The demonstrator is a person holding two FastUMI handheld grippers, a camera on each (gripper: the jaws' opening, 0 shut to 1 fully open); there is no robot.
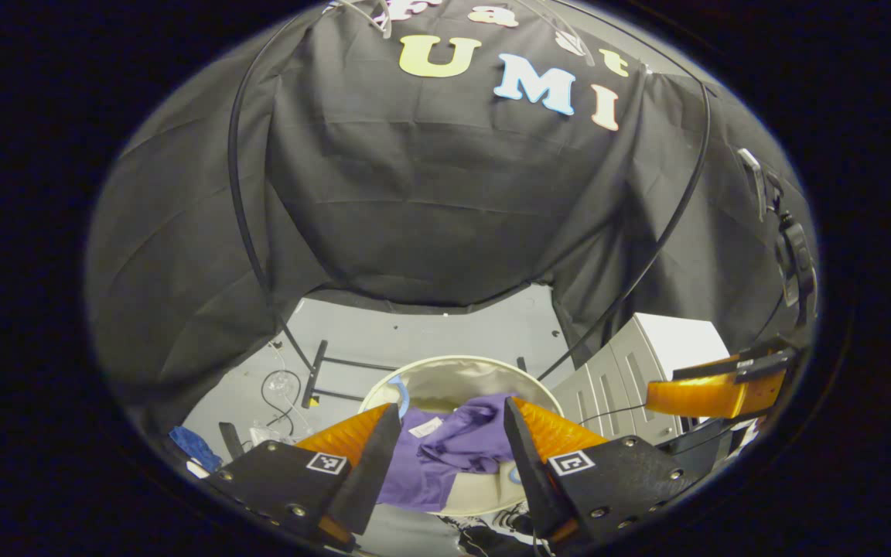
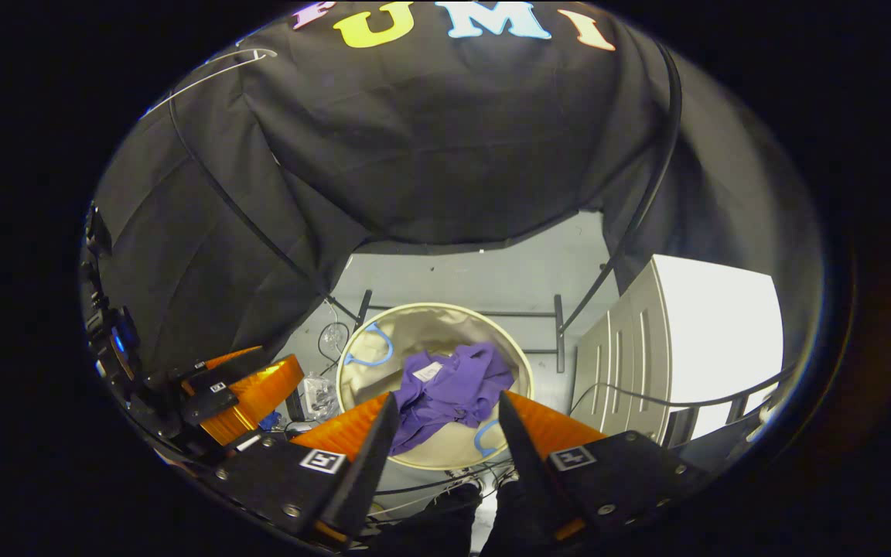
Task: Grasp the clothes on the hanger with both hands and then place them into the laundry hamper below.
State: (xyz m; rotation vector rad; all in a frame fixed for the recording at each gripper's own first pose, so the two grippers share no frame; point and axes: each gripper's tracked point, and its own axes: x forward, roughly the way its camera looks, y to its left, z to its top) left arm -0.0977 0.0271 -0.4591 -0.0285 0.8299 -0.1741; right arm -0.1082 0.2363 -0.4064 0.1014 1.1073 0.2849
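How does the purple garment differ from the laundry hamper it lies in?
The purple garment is crumpled and limp; the laundry hamper holds a round, open shape. The garment is vivid purple, the hamper pale beige. The garment is smaller, covering part of the hamper's inside. Both look like fabric.

Left tool (image 1: 452, 433) fingers spread, nothing between them. Purple garment (image 1: 453, 452) lies crumpled in the round hamper (image 1: 461, 367) below. Right tool (image 1: 716, 394) at the right edge, beside a white cabinet (image 1: 646, 356).

My left gripper (image 1: 452, 445) points downward, jaws spread wide, nothing between the fingers. My right gripper (image 2: 445, 437) likewise: tilted down, jaws parted, empty (it also shows at the right edge of the left gripper view, well apart).
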